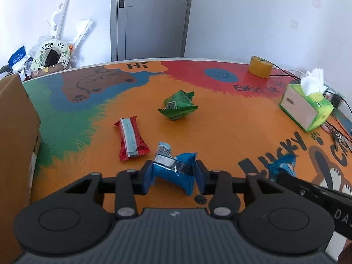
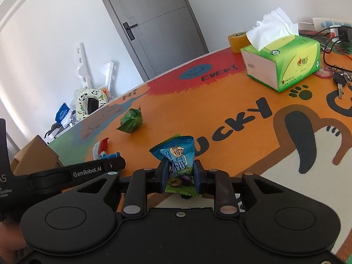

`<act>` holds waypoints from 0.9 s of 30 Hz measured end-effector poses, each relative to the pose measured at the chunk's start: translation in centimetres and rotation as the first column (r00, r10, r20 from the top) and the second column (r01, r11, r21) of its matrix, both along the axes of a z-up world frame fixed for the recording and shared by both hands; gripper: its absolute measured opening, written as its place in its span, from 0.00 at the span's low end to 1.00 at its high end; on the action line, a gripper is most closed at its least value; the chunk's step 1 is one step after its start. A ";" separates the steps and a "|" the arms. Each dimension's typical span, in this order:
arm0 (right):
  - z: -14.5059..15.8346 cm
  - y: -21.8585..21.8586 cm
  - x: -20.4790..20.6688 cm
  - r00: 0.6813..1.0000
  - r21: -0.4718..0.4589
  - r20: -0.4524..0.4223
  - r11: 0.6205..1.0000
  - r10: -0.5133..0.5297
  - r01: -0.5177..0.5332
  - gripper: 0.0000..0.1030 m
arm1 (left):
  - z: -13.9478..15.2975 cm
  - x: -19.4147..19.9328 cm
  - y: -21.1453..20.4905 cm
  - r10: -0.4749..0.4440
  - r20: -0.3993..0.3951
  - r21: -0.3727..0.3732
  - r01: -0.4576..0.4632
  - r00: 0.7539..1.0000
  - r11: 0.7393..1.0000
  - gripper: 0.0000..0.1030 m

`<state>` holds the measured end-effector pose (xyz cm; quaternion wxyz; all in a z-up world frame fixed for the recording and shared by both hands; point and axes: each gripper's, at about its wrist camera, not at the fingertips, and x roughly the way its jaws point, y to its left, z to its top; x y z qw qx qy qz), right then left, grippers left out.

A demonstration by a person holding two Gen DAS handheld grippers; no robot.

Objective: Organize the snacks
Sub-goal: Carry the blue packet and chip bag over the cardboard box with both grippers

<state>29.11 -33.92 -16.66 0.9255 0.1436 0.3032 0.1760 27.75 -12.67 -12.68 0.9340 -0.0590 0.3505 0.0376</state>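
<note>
My left gripper (image 1: 173, 167) is shut on a crumpled blue snack packet (image 1: 176, 176) low over the colourful table mat (image 1: 220, 132). A red snack bar (image 1: 131, 138) lies just ahead to its left, and a green packet (image 1: 178, 105) sits farther back. My right gripper (image 2: 179, 169) is shut on a blue and green plum packet (image 2: 176, 151), held upright above the mat. In the right wrist view the left gripper's black side (image 2: 88, 171) reaches in from the left, with the red bar (image 2: 101, 147) and green packet (image 2: 131, 121) beyond it.
A green tissue box (image 1: 305, 107) and a yellow tape roll (image 1: 260, 67) stand at the table's right and back. A cardboard box (image 1: 15, 121) rises at the left edge. Keys (image 2: 341, 79) and cables lie at far right. Clutter and a grey door sit behind.
</note>
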 end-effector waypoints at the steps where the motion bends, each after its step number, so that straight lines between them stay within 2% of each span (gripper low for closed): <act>1: 0.1 0.1 -0.1 1.000 0.001 0.003 1.000 0.001 -0.001 0.24 | 0.0 -0.2 0.0 -0.006 -0.003 -0.012 0.006 1.000 1.000 0.35; 5: 0.6 0.4 -0.8 1.000 -0.005 0.017 1.000 0.007 -0.007 0.24 | 0.4 -1.3 0.3 -0.011 0.005 -0.043 0.011 1.000 0.999 0.33; 13: 1.9 1.5 -2.6 0.999 -0.009 0.046 1.000 0.021 -0.020 0.24 | 3.1 -4.0 1.0 -0.021 0.066 -0.072 0.025 0.998 0.997 0.33; 27: 5.7 4.7 -6.0 0.987 -0.007 0.143 0.997 0.080 -0.079 0.24 | 7.8 -9.0 4.8 0.032 0.179 -0.111 -0.012 0.983 0.994 0.33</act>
